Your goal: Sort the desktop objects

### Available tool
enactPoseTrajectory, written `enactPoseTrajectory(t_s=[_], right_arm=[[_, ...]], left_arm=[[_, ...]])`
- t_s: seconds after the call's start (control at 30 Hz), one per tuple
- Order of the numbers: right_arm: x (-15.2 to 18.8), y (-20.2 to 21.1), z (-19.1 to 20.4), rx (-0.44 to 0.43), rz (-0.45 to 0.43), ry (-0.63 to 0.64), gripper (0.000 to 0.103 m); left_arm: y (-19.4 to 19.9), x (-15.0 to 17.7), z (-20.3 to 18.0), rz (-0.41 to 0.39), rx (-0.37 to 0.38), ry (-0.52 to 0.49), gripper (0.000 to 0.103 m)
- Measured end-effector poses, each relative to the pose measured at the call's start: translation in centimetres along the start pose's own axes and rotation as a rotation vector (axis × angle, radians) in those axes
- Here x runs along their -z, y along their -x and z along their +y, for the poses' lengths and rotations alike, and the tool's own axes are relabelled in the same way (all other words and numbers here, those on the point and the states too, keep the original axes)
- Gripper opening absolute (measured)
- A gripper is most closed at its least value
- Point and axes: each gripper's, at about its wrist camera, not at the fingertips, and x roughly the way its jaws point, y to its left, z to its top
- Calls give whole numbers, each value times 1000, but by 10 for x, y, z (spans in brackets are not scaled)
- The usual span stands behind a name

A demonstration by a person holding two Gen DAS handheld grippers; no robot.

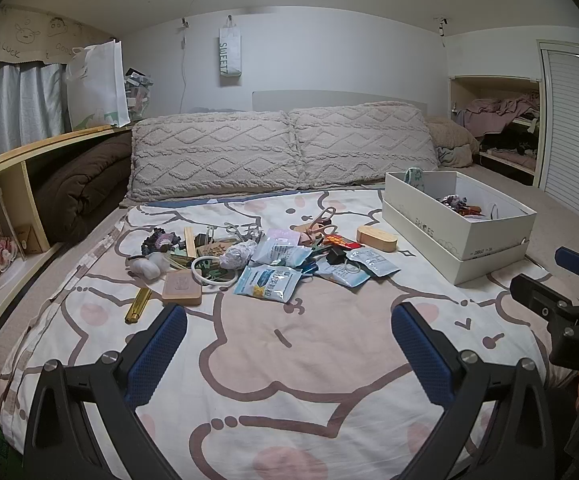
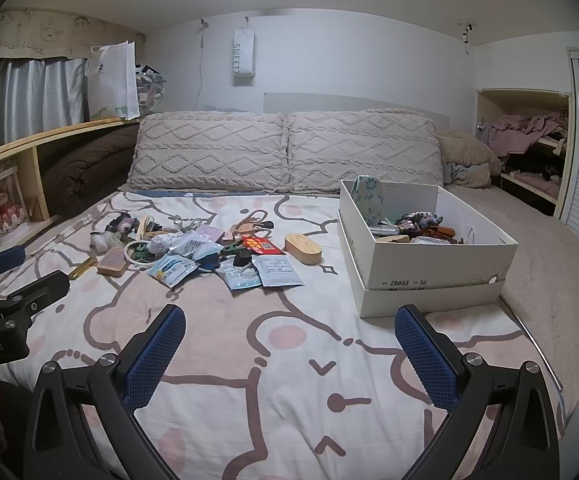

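Blue pads stand wide apart on both the left gripper (image 1: pixel 289 344) and the right gripper (image 2: pixel 289 344), with nothing between the jaws, only the bedsheet (image 1: pixel 281 360) below them, so I judge that no piece is chosen yet. Ahead of the left jaws lies the pile (image 1: pixel 249 256) of small things, with packets (image 1: pixel 267 283), scissors (image 1: pixel 321 222) and a wooden case (image 1: pixel 376 238), well apart from both grippers. Ahead and to the right of the right jaws stands the box (image 2: pixel 429 256), already holding some pieces, probably the place for the sorted ones.
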Motion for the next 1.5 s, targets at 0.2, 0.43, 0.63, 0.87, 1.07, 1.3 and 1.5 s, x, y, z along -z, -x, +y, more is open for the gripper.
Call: enactPoseTrajectory(t_s=[0.2, 0.43, 0.63, 0.87, 1.07, 1.3, 1.5], right_arm=[[0, 1, -1, 0, 2, 1, 103], [1, -3, 2, 6, 4, 2, 103], [2, -4, 2, 10, 8, 1, 103], [2, -4, 3, 10, 9, 1, 103], [2, -4, 3, 11, 9, 3, 103], [0, -5, 4, 13, 8, 11, 103], [0, -5, 4, 12, 9, 11, 103]], left_arm=[[0, 0, 0, 1, 1, 1, 103], [0, 0, 0, 1, 2, 1, 103], [-1, 0, 0, 2, 1, 2, 103], [0, 0, 0, 2, 2, 2, 103], [-1, 0, 0, 2, 4, 2, 103], [-1, 1, -2, 2, 5, 2, 103], [0, 1, -2, 3, 4, 6, 103]])
